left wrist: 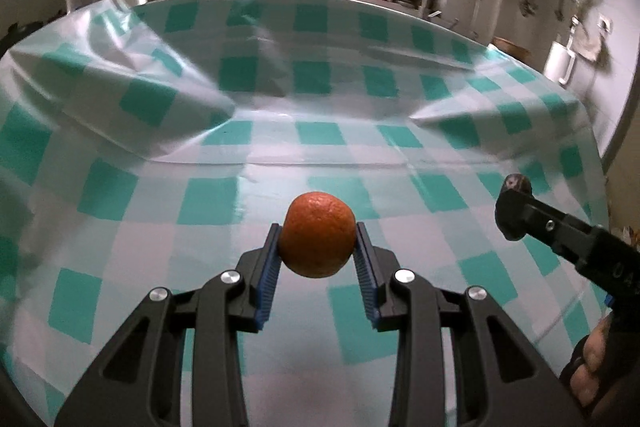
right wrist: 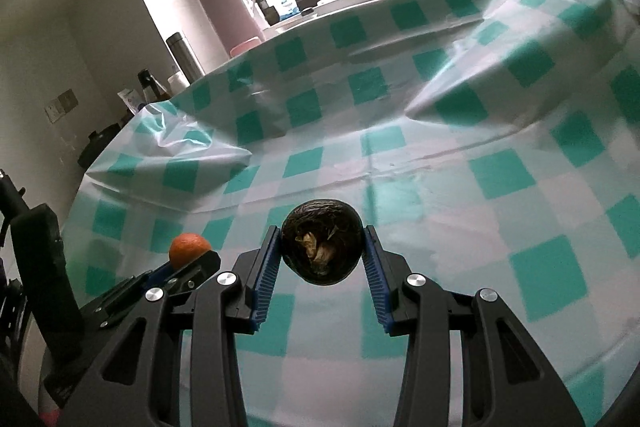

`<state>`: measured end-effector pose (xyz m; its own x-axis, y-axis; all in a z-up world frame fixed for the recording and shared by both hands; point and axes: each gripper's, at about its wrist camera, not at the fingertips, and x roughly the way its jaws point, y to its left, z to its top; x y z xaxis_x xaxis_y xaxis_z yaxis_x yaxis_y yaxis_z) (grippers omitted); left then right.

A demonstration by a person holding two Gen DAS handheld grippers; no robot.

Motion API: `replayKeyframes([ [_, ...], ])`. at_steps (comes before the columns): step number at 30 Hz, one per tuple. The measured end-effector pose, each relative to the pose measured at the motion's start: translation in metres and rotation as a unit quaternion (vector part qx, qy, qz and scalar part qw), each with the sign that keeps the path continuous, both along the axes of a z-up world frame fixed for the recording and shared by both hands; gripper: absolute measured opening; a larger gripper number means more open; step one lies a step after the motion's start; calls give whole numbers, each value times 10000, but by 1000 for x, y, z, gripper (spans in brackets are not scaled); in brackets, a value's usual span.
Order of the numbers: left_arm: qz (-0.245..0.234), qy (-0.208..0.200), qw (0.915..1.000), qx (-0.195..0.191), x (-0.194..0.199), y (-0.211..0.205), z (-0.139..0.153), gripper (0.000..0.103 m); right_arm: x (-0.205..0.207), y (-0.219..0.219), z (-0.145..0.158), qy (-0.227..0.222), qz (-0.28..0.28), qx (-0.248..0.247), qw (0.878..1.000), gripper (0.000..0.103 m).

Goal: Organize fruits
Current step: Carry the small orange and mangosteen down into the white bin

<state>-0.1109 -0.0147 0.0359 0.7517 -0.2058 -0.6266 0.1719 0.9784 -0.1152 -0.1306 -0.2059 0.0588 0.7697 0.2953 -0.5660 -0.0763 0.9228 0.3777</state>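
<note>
Wrinkled teal-checked tablecloth covers the table. Above it, the left gripper pinches an orange, while the right gripper pinches a dark, rough-skinned fruit.
</note>
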Motion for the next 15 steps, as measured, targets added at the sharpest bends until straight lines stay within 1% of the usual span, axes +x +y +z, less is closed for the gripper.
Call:
replayKeyframes([
  [9,-504,-139,9980,348,-30,-47,4,36,-52,-49,5,-193,-230,8,9995,41],
  [15,-1029,-290,9923,631,-60,-87,5,36,-95,-84,1,-285,-455,-153,9984,41],
])
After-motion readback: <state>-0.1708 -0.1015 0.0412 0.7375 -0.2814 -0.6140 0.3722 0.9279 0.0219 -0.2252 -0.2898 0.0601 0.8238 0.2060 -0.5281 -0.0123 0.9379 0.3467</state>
